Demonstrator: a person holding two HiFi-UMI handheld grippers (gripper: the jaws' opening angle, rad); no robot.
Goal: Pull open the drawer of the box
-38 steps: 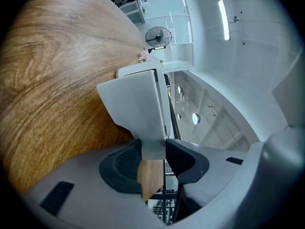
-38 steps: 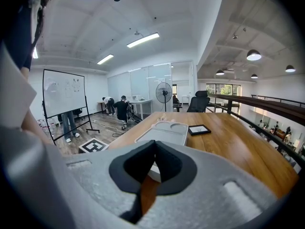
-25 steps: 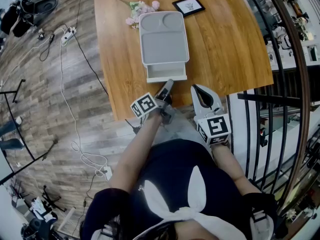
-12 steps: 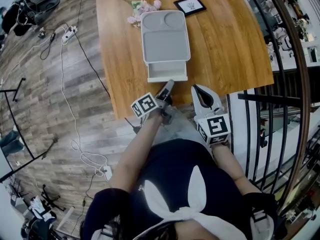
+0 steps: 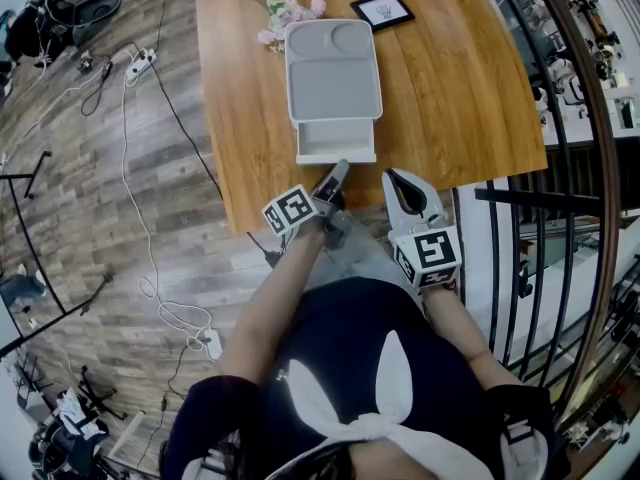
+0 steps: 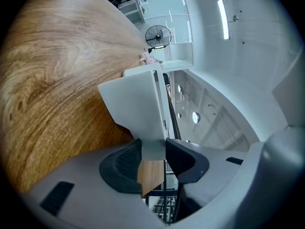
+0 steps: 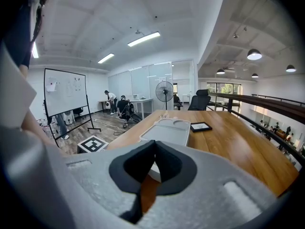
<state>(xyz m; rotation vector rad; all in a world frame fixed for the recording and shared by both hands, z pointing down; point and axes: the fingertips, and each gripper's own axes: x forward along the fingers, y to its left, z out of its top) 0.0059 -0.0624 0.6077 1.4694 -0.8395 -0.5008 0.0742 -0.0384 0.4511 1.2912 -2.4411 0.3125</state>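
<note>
The left tongs (image 6: 153, 152) are clamped on the front edge of the drawer (image 6: 153, 144), the pale grey panel filling the gap between the two dark pads (image 6: 125, 160); in the head view the left tongs (image 5: 338, 169) meet that edge at the drawer's (image 5: 335, 144) near side, just right of its middle; the drawer stands partly out of the box (image 5: 333, 73), toward the person, and its inside shows as a shallow white tray. The right tongs (image 7: 153, 148) are closed, their pad tips touching with nothing between them; seen from the head, the right tongs (image 5: 393, 178) hang just beside the left ones at the table's (image 5: 450, 98) near edge, apart from the drawer.

The box is flat and grey with a moulded lid, and lies lengthwise on the wooden table; pink flowers (image 5: 288, 14) lie at its far left corner, and a small black picture frame (image 5: 381, 10) lies near its far right corner. A black railing (image 5: 545, 200) runs along the table's right side; cables (image 5: 140, 218) trail over the plank floor on the left.
</note>
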